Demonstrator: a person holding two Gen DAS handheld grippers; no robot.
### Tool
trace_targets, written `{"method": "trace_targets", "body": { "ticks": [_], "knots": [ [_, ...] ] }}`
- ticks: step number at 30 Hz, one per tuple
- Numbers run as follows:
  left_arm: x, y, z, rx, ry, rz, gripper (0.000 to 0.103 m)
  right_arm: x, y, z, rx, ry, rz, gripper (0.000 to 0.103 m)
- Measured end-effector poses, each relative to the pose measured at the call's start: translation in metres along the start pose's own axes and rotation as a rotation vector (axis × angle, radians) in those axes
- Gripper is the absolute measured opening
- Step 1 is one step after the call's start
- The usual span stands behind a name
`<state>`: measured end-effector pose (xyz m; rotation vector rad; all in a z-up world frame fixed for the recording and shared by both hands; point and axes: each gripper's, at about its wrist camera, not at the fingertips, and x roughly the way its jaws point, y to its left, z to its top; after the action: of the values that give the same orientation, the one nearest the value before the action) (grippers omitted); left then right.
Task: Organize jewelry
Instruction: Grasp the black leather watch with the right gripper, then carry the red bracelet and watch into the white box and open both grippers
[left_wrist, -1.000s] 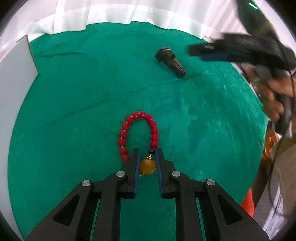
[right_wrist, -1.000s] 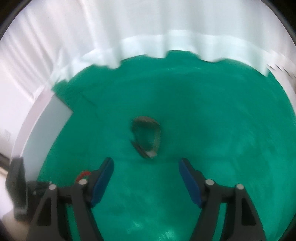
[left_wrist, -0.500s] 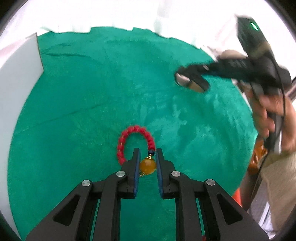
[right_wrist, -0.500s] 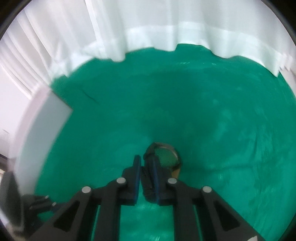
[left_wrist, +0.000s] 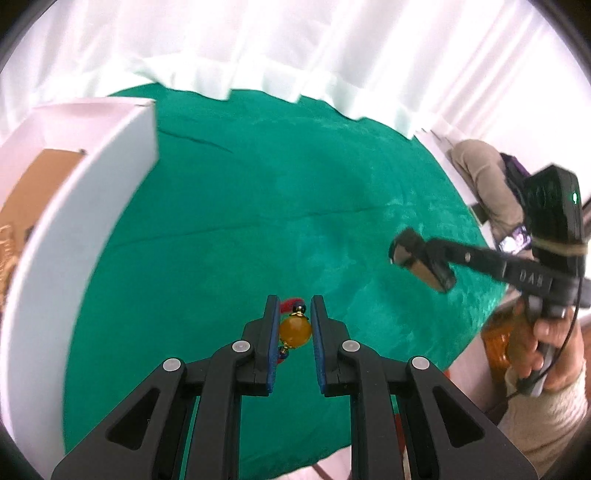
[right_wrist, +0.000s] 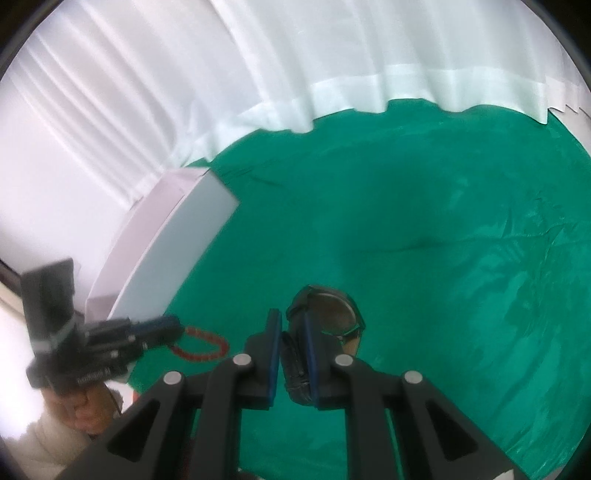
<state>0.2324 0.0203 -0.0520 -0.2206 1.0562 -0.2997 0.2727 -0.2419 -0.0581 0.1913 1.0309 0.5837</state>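
While both tools hang above it, green cloth (left_wrist: 258, 206): a velvety cover spread over the whole work surface, creased in long shallow folds, reaching back to the hem of the white curtain (left_wrist: 295, 55).
White curtain: pleated, bright, filling the far side of both wrist views; its lower edge lies on the cloth's rear border.
White box (left_wrist: 85, 206): stands on the cloth at the left, open at the top, with a brown lining visible inside from the left wrist view; in the right wrist view it sits far left (right_wrist: 173, 254).
Right gripper (right_wrist: 292, 343): held up off the cloth, its jaws drawn narrow and pinching the dark strap of the wristwatch (right_wrist: 325, 317); from the left wrist view it reaches in from the right (left_wrist: 421, 262) with the watch at its tip.
Wristwatch: lifted clear of the cloth, its round case standing just beyond the right gripper's fingertips, strap loop curling to the right of them.
Left gripper (left_wrist: 293, 325): jaws narrow, clamped on the large amber bead of the red bead bracelet (left_wrist: 295, 328).
Red bead bracelet: raised with the left gripper; from the right wrist view its red loop (right_wrist: 203, 345) hangs out beyond the fingertips, above the cloth, near the box's near corner.
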Motion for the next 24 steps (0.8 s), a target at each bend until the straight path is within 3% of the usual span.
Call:
{"method": "trace_targets", "body": {
  "ticks": [11,16,20,24],
  "knots": [
    [-0.108,0.023,-0.024,-0.093,-0.098,0.05,0.015,-0.014,0.074,0.004,-0.133,-0.024,0.089,0.013],
    [-0.183,0.064,-0.03,-0.186,-0.174,0.084,0.015,-0.015,0.126,0.019,-0.216,-0.041,0.153,0.013],
    [-0.237,0.1,-0.028,-0.251,-0.264,0.168,0.015,-0.009,0.187,0.038,-0.308,-0.051,0.223,0.013],
    [-0.267,0.138,-0.025,-0.292,-0.315,0.265,0.015,0.006,0.245,0.056,-0.387,-0.055,0.286,0.013]
  ]
}}
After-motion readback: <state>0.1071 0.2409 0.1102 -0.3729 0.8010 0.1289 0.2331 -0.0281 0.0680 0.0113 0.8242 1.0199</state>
